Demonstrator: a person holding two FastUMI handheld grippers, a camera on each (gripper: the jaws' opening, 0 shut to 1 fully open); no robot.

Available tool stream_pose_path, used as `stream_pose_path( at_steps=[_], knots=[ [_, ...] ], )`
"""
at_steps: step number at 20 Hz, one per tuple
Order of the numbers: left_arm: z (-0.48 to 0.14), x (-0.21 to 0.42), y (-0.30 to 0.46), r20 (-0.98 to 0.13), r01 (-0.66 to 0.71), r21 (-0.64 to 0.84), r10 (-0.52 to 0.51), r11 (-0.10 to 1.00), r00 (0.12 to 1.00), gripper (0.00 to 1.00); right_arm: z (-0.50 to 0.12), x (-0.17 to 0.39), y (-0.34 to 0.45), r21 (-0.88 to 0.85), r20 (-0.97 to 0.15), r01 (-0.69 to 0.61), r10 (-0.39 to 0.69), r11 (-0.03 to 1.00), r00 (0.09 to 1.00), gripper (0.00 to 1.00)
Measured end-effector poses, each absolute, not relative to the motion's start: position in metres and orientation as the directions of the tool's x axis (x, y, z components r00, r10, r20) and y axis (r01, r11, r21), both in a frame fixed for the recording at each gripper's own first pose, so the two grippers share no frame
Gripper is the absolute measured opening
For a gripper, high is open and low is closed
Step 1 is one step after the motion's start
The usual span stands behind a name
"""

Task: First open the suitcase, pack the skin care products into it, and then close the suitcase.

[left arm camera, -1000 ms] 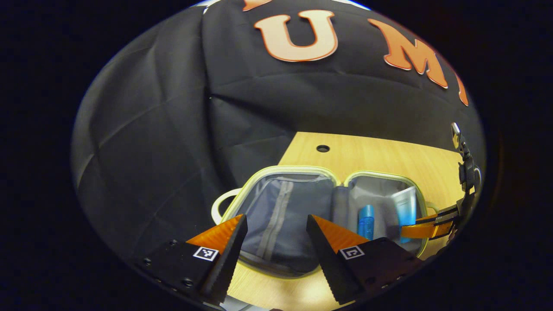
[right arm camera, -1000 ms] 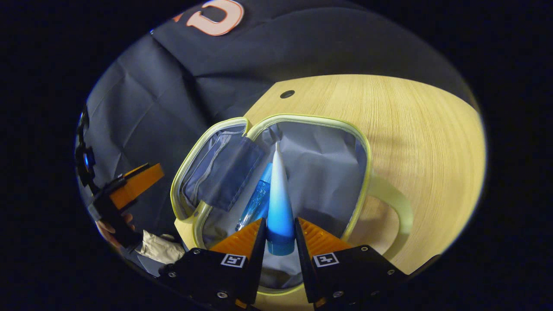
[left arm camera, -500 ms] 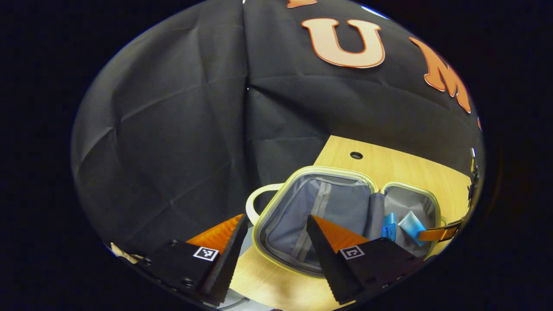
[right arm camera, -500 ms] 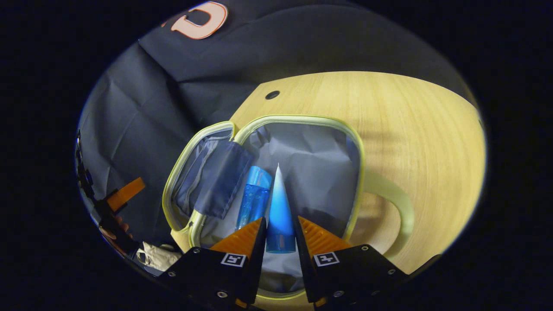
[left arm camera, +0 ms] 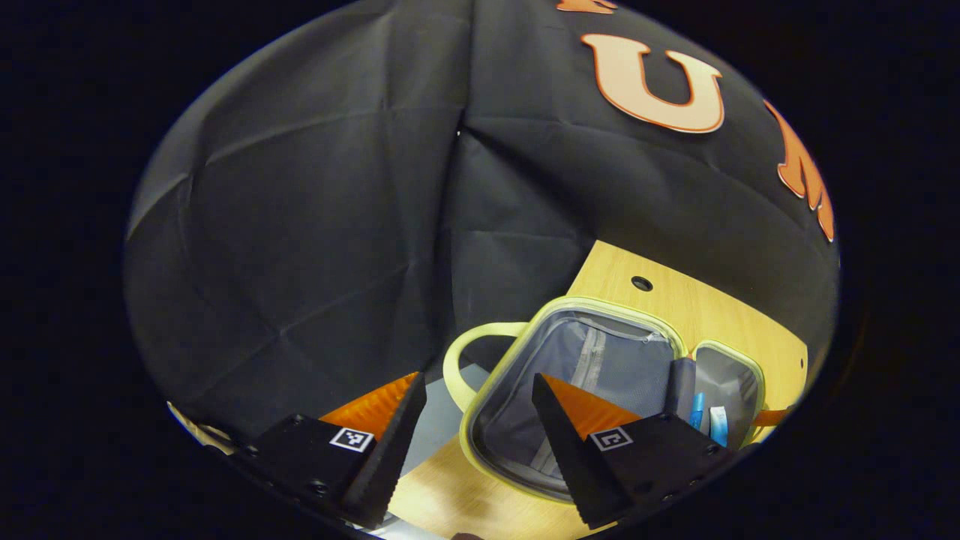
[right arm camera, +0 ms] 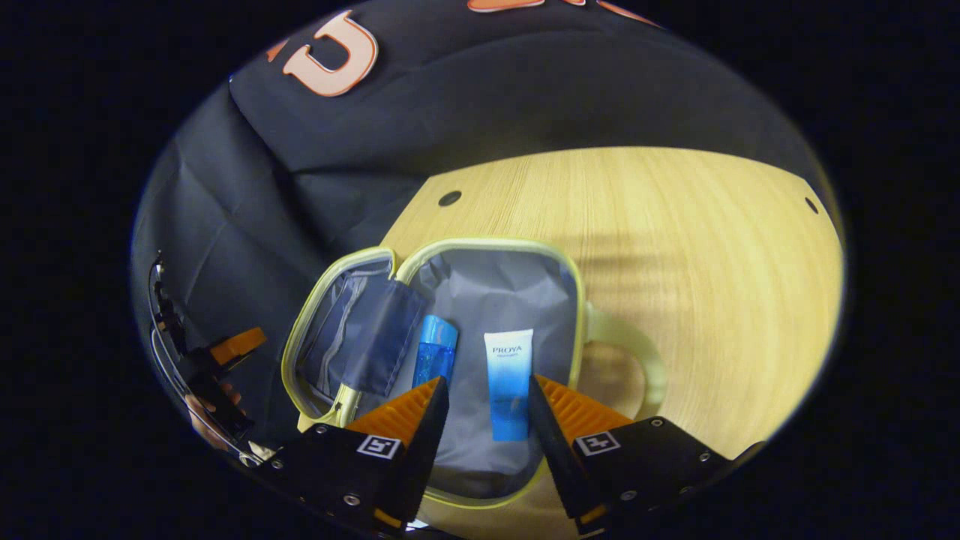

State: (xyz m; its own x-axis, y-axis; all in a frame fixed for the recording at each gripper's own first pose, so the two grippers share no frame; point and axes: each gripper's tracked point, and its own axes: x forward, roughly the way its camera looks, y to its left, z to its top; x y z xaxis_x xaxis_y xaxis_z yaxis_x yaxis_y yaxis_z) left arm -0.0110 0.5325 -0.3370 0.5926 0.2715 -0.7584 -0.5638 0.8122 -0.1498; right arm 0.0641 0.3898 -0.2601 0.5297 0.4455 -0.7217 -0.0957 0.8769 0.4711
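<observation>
The small pale-yellow suitcase [right arm camera: 577,315] lies open flat on the wooden table, grey lining up. In its right half rest a blue bottle [right arm camera: 435,351] and a white-to-blue tube [right arm camera: 508,382], side by side. My right gripper [right arm camera: 487,390] hovers just above the tube, open, with the tube lying loose between the fingers. The left gripper view shows the suitcase [left arm camera: 517,352] from its left side, with the bottle [left arm camera: 697,411] and tube [left arm camera: 718,424] at the far right. My left gripper [left arm camera: 480,386] is open and empty near the case's left handle [left arm camera: 459,356].
The wooden table [right arm camera: 675,225] stretches to the right of the case, with a small round hole [right arm camera: 450,198] near its back edge. The black cloth wall stands close behind. The other gripper and a hand [right arm camera: 206,367] show at the left of the right gripper view.
My right gripper has opened and let the tube go; the tube now lies flat in the case and the gripper has drawn back. My left gripper has swung away to the left.
</observation>
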Motion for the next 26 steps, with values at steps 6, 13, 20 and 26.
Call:
stream_pose_path(
  at_steps=[6, 13, 20, 26],
  knots=[
    [-0.372, 0.001, 0.562, -0.775, -0.626, -0.310, 0.191, 0.715, 0.603, 0.92, -0.207, 0.069, 0.332, 0.374, -0.666, -0.047, 0.304, 0.926, 0.681, 0.89],
    [-0.416, 0.010, 0.576, -0.802, -0.712, -0.494, 0.056, 0.499, 0.595, 0.95, -0.153, 0.065, 0.270, 0.248, -0.597, 0.007, 0.148, 0.969, 0.788, 0.95],
    [-0.450, 0.025, 0.563, -0.812, -0.745, -0.562, -0.067, 0.360, 0.580, 0.76, -0.123, 0.062, 0.238, 0.181, -0.528, 0.022, 0.078, 0.983, 0.845, 0.95],
    [-0.450, 0.022, 0.571, -0.802, -0.722, -0.572, -0.081, 0.388, 0.592, 0.16, -0.119, 0.054, 0.216, 0.154, -0.523, 0.030, 0.056, 0.988, 0.851, 0.95]
  ],
)
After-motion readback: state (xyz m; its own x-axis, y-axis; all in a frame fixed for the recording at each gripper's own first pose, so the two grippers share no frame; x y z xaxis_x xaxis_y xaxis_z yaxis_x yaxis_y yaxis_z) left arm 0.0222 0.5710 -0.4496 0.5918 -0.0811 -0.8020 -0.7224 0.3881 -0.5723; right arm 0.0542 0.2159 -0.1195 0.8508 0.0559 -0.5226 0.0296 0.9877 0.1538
